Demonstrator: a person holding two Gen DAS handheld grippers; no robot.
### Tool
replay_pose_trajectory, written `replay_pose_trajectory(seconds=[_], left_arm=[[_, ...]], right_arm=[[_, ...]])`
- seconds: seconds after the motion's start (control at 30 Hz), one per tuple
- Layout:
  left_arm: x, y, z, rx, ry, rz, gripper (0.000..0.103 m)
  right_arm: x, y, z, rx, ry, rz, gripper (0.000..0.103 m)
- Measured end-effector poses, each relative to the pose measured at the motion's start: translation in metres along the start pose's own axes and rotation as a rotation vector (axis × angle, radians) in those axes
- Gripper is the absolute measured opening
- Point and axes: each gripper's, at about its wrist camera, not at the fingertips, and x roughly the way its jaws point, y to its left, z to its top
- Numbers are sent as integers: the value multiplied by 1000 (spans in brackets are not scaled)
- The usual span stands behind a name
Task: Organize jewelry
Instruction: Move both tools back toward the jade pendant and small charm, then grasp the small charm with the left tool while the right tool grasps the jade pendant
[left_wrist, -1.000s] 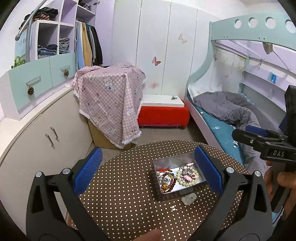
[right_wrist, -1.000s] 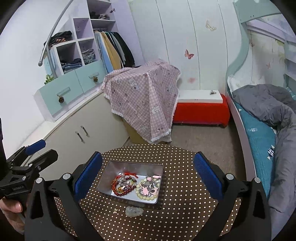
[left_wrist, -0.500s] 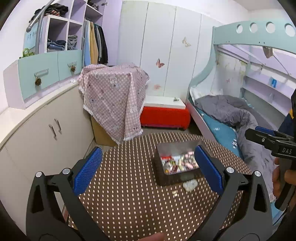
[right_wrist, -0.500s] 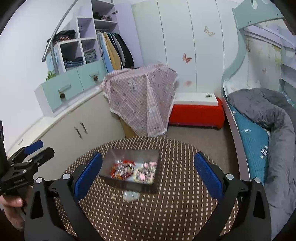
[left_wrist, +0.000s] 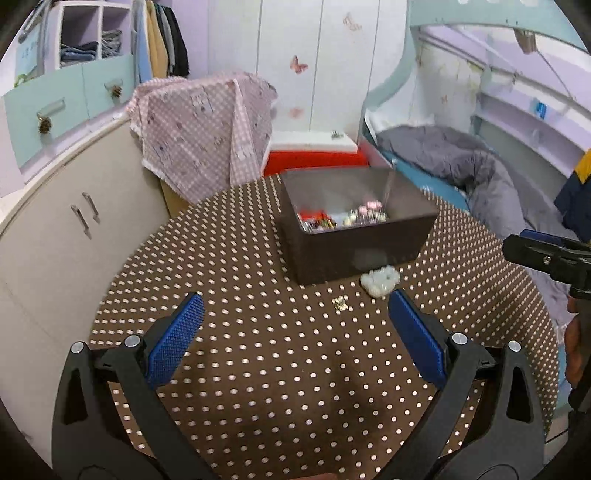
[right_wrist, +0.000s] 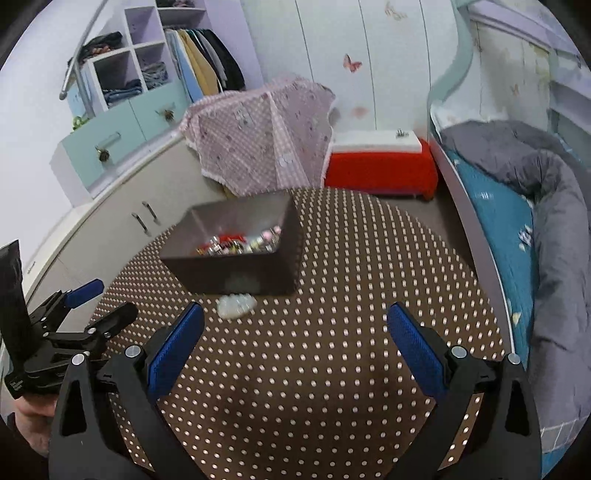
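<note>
A dark metal box (left_wrist: 354, 236) holding bead bracelets (left_wrist: 343, 218) stands on the round brown dotted table (left_wrist: 258, 350). A pale jade pendant (left_wrist: 380, 281) lies on the cloth just in front of the box, and a small gold earring (left_wrist: 340, 303) lies a little nearer. My left gripper (left_wrist: 293, 339) is open and empty, low over the table, short of both. My right gripper (right_wrist: 295, 347) is open and empty; the box (right_wrist: 236, 247) and pendant (right_wrist: 236, 306) lie ahead to its left.
A low cabinet (left_wrist: 55, 229) stands left of the table. A pink checked cloth (left_wrist: 203, 129) over a box and a red bench (right_wrist: 380, 170) stand behind it. A bunk bed with grey bedding (right_wrist: 535, 192) runs along the right.
Both grippers have dropped low and moved closer to the table, so the box is seen from the side. Both stay open. Box, pendant and earring have not moved.
</note>
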Motion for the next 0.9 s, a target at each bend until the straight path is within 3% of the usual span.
replay_pose_trajectory(seconds=[0.1,0.2,0.3,0.37,0.43,0.5,0.53,0.63,0.9], left_arm=[[20,-5,-2,15,46,-1,96],[43,-9,-6,10,107,-13,87],[60,-11,-9,5,156,-19,71],[63,-12,-7,4,159,-20,68],[65,-12,-4,-5,156,-34,54],[67,-12,-3,-8,153,-33,49],[66,-12,-3,-9,150,-45,35],[65,-6,-4,-16,147,-84,15],[56,10,-14,-6,151,-97,11]], right_arm=[[6,-4,-5,16,20,0,96],[10,-7,-10,28,39,4,96],[14,-9,-14,36,52,7,96],[17,-10,-15,38,61,8,96],[19,-11,-16,36,66,11,96],[24,-9,-16,32,74,15,96],[26,-7,-17,29,76,19,96],[34,1,-17,13,88,29,96],[76,38,-11,-84,139,11,96]])
